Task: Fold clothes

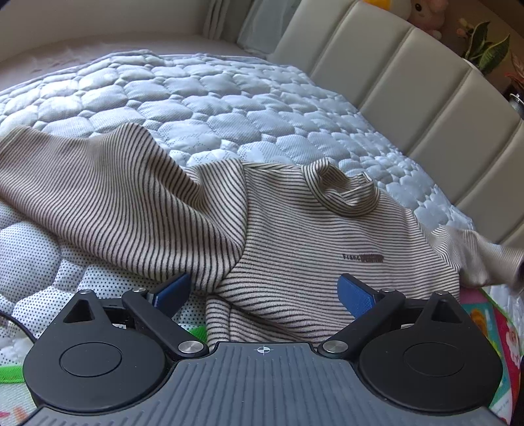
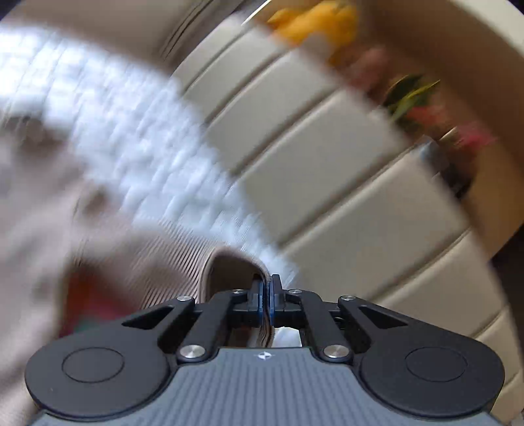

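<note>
A beige top with thin dark stripes (image 1: 288, 242) lies rumpled on the quilted mattress, collar toward the headboard and a small dark logo on the chest. One sleeve (image 1: 82, 190) spreads to the left. My left gripper (image 1: 263, 291) hovers over the top's lower edge, open, its blue pads (image 1: 355, 296) wide apart with nothing between them. In the heavily blurred right wrist view, my right gripper (image 2: 268, 296) is shut on the striped sleeve's cuff (image 2: 229, 262), which loops up just ahead of the jaws.
A pale blue quilted mattress cover (image 1: 229, 108) fills the bed. A padded beige headboard (image 1: 425, 98) runs along the right. Soft toys (image 1: 425, 13) and a plant (image 1: 488, 49) sit behind it. A colourful printed mat (image 1: 501, 344) shows at the lower right.
</note>
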A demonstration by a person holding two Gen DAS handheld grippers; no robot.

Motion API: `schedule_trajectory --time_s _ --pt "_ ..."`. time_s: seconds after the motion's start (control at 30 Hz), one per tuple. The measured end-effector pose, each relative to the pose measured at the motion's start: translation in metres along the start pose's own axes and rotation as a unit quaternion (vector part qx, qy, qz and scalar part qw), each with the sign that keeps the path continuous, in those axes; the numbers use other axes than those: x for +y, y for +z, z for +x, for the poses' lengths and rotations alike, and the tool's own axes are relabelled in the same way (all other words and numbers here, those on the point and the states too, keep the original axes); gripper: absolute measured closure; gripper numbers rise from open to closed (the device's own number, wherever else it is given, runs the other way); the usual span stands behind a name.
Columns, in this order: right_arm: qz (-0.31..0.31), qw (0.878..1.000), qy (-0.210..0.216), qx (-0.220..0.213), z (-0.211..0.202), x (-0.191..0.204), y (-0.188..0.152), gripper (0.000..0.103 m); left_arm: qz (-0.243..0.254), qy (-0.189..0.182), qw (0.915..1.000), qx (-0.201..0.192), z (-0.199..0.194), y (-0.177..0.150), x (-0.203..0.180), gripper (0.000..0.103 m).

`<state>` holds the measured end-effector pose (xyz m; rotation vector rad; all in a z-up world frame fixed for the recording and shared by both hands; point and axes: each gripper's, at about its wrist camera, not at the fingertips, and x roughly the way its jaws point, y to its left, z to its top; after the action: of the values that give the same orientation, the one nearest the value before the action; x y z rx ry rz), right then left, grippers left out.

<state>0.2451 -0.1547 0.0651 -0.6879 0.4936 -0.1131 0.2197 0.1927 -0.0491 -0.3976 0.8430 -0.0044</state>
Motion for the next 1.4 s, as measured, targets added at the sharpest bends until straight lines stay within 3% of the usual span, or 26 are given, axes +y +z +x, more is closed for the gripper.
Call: schedule_trajectory --time_s 0.1,0.2,0.37,0.47,0.53,0.7,0.93,1.1,1.17,1.3,1.4 --pt "0.062 0.996 0.037 -0.049 -0.028 -0.022 0.065 0.100 -0.009 -0.001 0.9999 -0.005 -0.004 0.002 0.003 0.003" --pt "0.111 0.985 0.110 -0.074 -0.051 -0.017 0.120 0.100 -0.019 0.016 0.9996 -0.012 -0.010 0.004 0.009 0.002" --pt "0.157 0.956 0.242 -0.058 -0.061 0.036 0.184 0.100 -0.049 0.034 0.9982 -0.011 -0.015 0.009 0.027 0.002" --pt "0.152 0.945 0.285 -0.043 -0.060 0.074 0.202 0.100 -0.064 0.033 0.9973 -0.013 -0.017 0.011 0.037 0.002" --pt "0.136 0.945 0.295 -0.038 -0.061 0.093 0.210 0.100 -0.068 0.031 0.9971 -0.012 -0.017 0.012 0.041 0.002" --pt "0.124 0.947 0.294 -0.021 -0.053 0.123 0.213 0.099 -0.076 0.027 0.9967 -0.008 -0.015 0.013 0.046 0.002" --pt "0.127 0.953 0.274 -0.026 -0.051 0.131 0.207 0.099 -0.075 0.028 0.9968 -0.005 -0.013 0.012 0.047 0.001" --pt "0.126 0.954 0.269 -0.037 -0.054 0.131 0.206 0.092 -0.074 0.030 0.9968 -0.003 -0.012 0.012 0.047 0.001" --pt "0.126 0.953 0.273 -0.039 -0.055 0.130 0.202 0.083 -0.075 0.031 0.9967 -0.002 -0.011 0.012 0.047 0.001" --pt "0.132 0.948 0.287 -0.033 -0.052 0.125 0.181 0.072 -0.147 0.043 0.9882 -0.008 -0.012 0.012 0.075 0.001" --pt "0.145 0.946 0.291 -0.006 -0.036 0.125 0.145 0.070 -0.201 0.051 0.9783 -0.013 -0.013 0.012 0.097 0.001"
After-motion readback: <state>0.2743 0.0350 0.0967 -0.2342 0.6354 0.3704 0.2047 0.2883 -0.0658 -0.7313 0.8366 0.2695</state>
